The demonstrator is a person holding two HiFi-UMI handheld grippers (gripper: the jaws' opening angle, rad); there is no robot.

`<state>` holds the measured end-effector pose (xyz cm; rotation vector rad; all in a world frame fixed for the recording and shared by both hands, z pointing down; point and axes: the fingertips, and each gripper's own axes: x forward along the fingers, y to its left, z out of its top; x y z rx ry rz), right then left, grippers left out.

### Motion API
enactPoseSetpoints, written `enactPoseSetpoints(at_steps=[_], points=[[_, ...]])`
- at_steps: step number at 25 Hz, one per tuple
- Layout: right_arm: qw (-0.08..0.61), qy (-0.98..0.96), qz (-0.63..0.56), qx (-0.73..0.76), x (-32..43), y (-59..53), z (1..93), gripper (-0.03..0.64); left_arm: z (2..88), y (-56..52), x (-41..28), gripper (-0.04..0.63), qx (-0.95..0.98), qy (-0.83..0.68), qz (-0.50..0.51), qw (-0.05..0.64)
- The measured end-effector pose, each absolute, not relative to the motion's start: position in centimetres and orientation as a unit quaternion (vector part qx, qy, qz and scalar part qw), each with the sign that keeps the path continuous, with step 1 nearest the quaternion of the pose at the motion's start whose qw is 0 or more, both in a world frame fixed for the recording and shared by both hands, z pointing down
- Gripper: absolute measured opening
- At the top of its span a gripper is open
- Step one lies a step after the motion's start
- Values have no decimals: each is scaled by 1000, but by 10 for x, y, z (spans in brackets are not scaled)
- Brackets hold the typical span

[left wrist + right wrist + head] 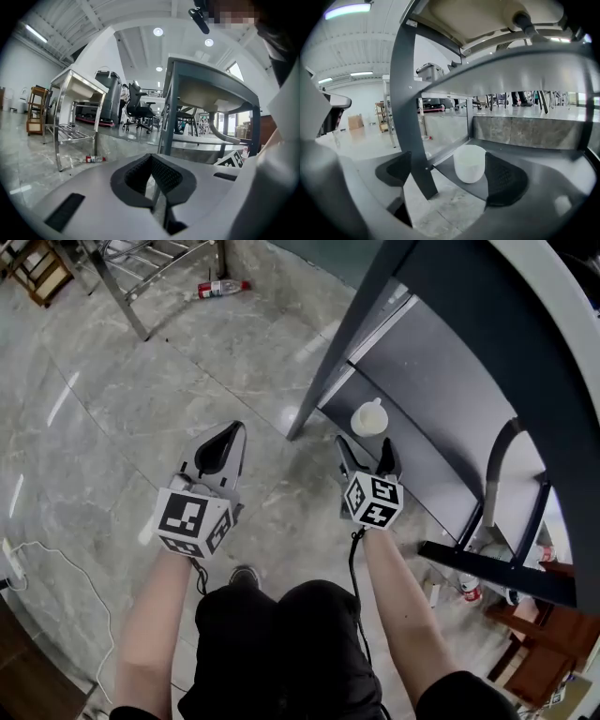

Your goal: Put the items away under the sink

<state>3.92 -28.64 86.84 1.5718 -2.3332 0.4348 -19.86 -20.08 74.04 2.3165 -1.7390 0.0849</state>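
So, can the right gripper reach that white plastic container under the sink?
Probably yes: the right gripper, jaws open, points at the white plastic container, which stands near the grey shelf's front edge. The dark metal frame leg beside it might crowd one jaw.

The small red-labelled bottle (217, 287) lying on the grey marble floor (141, 409) is too small to read. The dark grey metal sink stand (450, 352) runs off the head view's top and right edges. Its slanted leg (410, 140) covers part of the right gripper's (449, 172) left pad. The small items (466, 589) at the stand's foot are too blurred to name.
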Motion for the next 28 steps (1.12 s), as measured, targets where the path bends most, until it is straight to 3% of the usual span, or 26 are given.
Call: enactPoseSetpoints(at_steps=[3,4,6,14,19,28], points=[[141,-825,174,519,20,-259,833,460,703,-177,-190,6,792,-599,44,109],[141,-829,179,511,14,-250,820,399,690,-170,-187,6,791,-601,48,105],[142,-830,179,508,8,-235,790,204,665,-157,-180,6,793,-599,53,103],[115,-840,208,488,-1,-181,668,7,562,-112,-154,6,792,-595,44,127],[104,-864,228,437,-14,-151,580,3,491,-94,-139,6,788,-595,43,154],[86,-895,194,393,-25,-123,425,3,382,-100,-122,6,791,-595,38,135]])
